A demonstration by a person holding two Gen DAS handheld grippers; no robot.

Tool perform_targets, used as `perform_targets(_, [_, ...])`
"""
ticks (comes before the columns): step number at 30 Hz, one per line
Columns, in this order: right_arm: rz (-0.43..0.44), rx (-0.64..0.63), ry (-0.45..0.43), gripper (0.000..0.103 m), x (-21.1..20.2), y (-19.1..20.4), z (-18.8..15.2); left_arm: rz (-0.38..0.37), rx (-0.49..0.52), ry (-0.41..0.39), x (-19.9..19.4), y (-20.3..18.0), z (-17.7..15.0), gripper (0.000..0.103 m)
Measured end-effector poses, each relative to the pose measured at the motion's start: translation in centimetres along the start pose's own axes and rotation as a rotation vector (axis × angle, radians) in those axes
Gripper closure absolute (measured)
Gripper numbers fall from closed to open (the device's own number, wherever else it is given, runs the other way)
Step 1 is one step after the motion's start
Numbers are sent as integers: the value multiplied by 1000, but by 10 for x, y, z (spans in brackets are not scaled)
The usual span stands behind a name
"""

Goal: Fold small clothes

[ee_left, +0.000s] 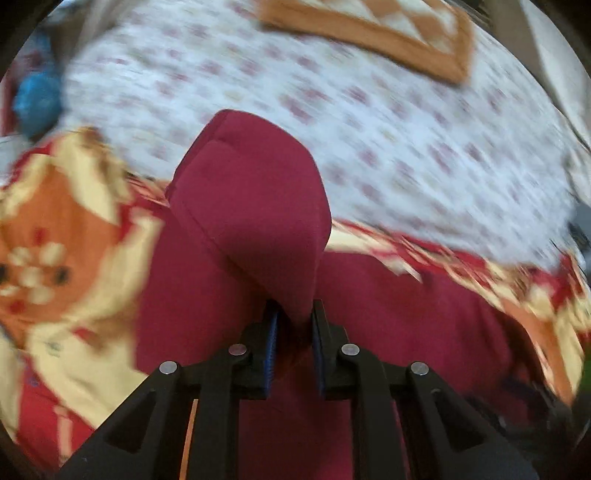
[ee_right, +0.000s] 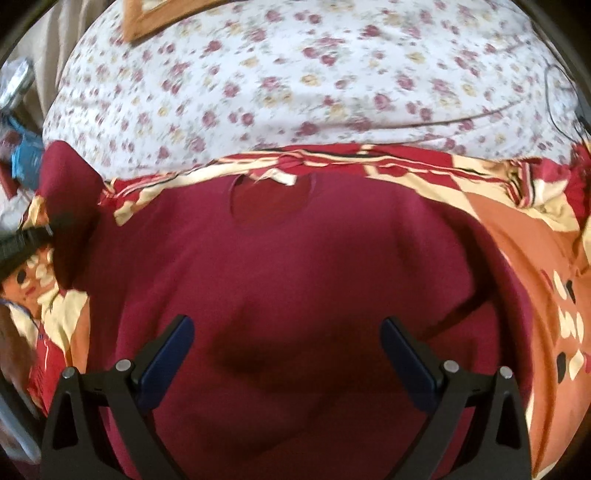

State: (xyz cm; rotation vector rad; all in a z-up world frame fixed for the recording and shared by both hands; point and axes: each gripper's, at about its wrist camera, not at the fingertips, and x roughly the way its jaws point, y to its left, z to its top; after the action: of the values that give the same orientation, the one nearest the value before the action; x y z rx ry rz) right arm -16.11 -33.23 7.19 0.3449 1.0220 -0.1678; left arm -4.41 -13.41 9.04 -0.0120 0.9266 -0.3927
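The right wrist view is showing a white bedsheet (ee_right: 295,74) with small red flowers, filling the top half of the frame. Below it, a red, orange and cream blanket (ee_right: 517,236) is lying across the bed. On the blanket, a dark red shirt (ee_right: 295,277) is lying spread out and filling the middle and bottom of the frame, with its round neck hole near the upper middle. The right gripper (ee_right: 287,325) is hanging over the shirt with its jaws standing wide and nothing between them.

In the left wrist view, which is blurry, the left gripper (ee_left: 294,314) is pinching a sleeve (ee_left: 251,206) of the shirt. The sleeve is sticking up in the middle of the frame. An orange bordered cloth (ee_left: 388,33) is lying at the top.
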Motion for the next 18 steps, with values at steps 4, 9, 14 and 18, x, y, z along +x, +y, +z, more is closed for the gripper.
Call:
perform_targets(4, [-4,54,-15,1,-4,-19,0,-89,80,80,23,-37,-24,90])
perform_targets(9, [31,98,-16,1,-5,-32,2,-210,77,150,10,-45,-36,81])
perform_targets(14, [93,91,-15,1,-2,-28,9,-142,51,68,-33,-17,-34,76])
perform_targets(18, [105,37,13,1,10,-14,17,24,-26,3,-42,26,-34,75])
